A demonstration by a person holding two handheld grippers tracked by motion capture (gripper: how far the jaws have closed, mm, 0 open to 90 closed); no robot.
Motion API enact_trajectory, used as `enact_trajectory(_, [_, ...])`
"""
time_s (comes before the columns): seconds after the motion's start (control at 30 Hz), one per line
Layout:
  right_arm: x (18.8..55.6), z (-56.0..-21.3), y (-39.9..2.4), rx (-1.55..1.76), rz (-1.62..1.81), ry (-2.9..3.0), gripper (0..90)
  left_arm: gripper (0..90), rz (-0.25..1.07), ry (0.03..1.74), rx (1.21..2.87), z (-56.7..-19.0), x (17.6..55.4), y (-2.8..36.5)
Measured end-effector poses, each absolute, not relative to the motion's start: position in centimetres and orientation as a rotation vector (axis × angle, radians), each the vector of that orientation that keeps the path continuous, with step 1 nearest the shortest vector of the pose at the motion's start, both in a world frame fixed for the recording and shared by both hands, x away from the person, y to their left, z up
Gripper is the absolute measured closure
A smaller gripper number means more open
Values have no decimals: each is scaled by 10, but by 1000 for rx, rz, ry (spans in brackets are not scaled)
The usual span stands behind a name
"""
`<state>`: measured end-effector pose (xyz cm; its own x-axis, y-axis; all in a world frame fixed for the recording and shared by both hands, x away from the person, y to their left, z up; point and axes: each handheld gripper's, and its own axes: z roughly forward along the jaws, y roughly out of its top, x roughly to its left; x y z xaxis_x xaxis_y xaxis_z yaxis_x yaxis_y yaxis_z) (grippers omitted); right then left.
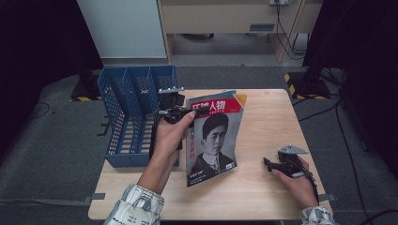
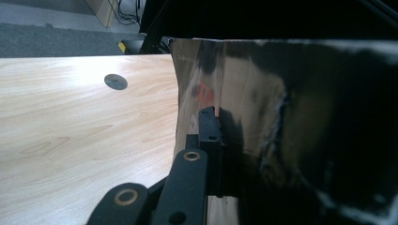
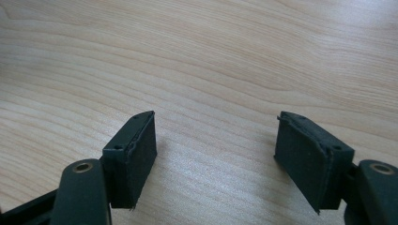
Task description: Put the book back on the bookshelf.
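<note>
A magazine [image 1: 212, 136] with a red title band and a portrait on its cover is held tilted above the wooden table [image 1: 263, 122]. My left gripper [image 1: 187, 114] is shut on its upper left edge. In the left gripper view the glossy cover [image 2: 234, 93] stands on edge between the jaws, with my left gripper [image 2: 217, 115] clamped on it. My right gripper [image 1: 268, 162] rests low at the table's right front, open. The right gripper view has my right gripper [image 3: 213, 145] with its pads [image 3: 141, 150] wide apart over bare wood.
A blue plastic file rack [image 1: 133, 112] with several slots stands at the table's left side, right beside the left hand. A round grey disc [image 2: 115, 81] sits in the tabletop. Black stands and cables lie on the floor beyond the table.
</note>
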<state>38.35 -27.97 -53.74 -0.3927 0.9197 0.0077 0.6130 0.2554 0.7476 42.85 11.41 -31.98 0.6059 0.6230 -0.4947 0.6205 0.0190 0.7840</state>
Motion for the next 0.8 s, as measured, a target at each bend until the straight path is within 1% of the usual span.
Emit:
enact_trajectory(0.2, [383,-537,-280,1389,949,2099,297,860,17,1038,1633,-309,422,126])
enact_trajectory(0.8, [383,-537,-280,1392,950,2099,297,860,37,1041,1603,-299,414,156])
